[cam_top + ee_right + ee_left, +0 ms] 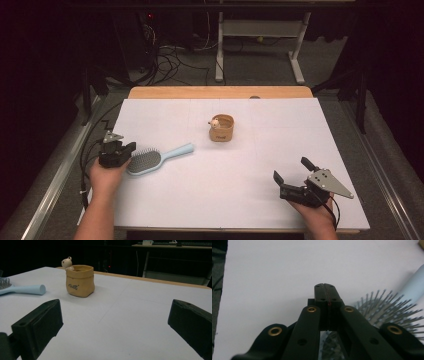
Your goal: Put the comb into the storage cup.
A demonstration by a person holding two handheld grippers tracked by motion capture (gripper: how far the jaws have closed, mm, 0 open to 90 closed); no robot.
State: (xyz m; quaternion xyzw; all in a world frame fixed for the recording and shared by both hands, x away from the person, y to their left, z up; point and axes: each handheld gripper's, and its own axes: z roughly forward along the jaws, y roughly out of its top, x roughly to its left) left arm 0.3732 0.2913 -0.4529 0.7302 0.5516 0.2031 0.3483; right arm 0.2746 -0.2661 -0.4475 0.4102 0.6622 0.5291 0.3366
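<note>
Two claws at work, and the left claw is the one to watch: it sits at the left middle of the high view, right against the bristle head of the pale blue hairbrush. In the left gripper view its jaws are pressed together with nothing between them, the tips poised over bare white surface, while the hairbrush lies just to the right of them and partly beneath. So no grip yet; this reads as the approach to the brush, or a nudge at its head.

The right claw waits at the lower right of the high view, jaws wide apart and empty. In its own view it looks across the surface toward the tan pot with a little bear on its rim, standing upper left of frame, well apart from it.

Next move, by my reckoning: the left claw needs to part its jaws and line up over a graspable part, likely the handle that points toward the pot, before closing. The bristle head looks awkward to pinch.
</note>
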